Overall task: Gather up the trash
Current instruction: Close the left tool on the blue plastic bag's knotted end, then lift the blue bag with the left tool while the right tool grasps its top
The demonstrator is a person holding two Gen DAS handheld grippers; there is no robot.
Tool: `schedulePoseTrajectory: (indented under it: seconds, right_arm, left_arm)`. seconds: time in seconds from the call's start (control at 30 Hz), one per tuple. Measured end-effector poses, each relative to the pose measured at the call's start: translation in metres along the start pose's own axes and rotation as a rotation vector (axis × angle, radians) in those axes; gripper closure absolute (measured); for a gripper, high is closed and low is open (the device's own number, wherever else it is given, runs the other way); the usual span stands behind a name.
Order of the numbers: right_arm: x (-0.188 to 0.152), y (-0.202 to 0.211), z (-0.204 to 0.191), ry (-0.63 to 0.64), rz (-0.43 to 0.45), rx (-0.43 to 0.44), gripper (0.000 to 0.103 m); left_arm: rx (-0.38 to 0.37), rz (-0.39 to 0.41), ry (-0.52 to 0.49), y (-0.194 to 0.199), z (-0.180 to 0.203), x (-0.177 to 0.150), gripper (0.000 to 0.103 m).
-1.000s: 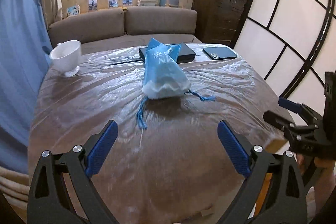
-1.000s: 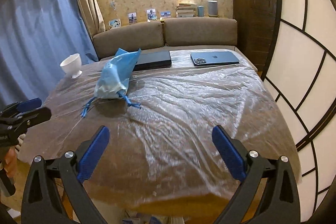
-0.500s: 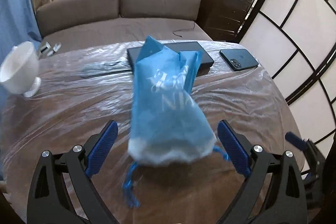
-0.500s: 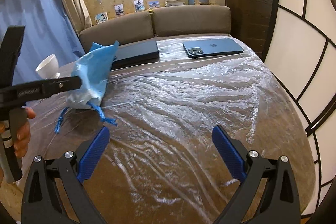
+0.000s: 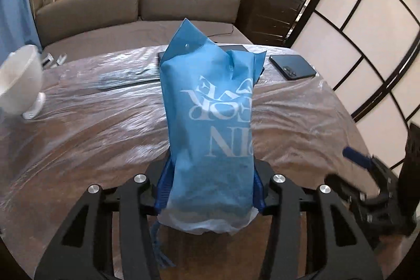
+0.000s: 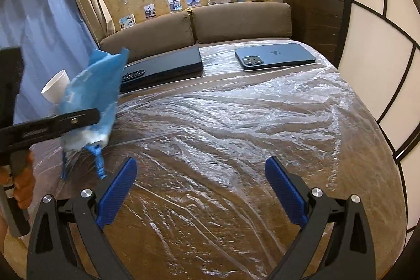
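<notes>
the left tongs are closing on the lower part of the one blue bag, pads pressed to its two sides; the bag's long axis runs from the tongs toward the far side of the desk, mouth end far, cord ends near. the right tongs stand wide with nothing between them, well to the right of the bag, so the left hand is nearer. counted: one bag, one white cup, one phone, one dark flat case.
</notes>
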State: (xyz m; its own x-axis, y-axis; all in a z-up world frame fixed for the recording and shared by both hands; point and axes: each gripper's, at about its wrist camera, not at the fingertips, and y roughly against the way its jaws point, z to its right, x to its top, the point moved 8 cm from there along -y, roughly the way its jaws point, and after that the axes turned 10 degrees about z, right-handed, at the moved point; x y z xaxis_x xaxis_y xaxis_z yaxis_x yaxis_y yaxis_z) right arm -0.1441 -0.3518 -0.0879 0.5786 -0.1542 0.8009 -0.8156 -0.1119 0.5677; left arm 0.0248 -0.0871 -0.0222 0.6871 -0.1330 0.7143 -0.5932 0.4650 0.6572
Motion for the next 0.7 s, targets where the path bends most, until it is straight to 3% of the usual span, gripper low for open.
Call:
schedulePoseTrajectory:
  seconds: [0.4, 0.53, 0.67, 0.7]
  right_arm:
    - [-0.008, -0.009, -0.017, 0.013, -0.03, 0.037, 0.007]
    - [-0.01, -0.008, -0.021, 0.016, -0.031, 0.046, 0.007]
    - [-0.014, -0.007, -0.024, 0.034, -0.038, 0.051, 0.007]
    - [-0.015, -0.007, -0.025, 0.039, -0.039, 0.049, 0.007]
  left_arm:
    - [0.019, -0.047, 0.044, 0.031, -0.03, -0.035, 0.053]
    - [0.026, -0.046, 0.068, 0.027, -0.033, -0.04, 0.035]
    - [0.047, -0.026, 0.061, 0.029, -0.034, -0.041, 0.034]
    - [0.053, -0.025, 0.059, 0.03, -0.034, -0.042, 0.039]
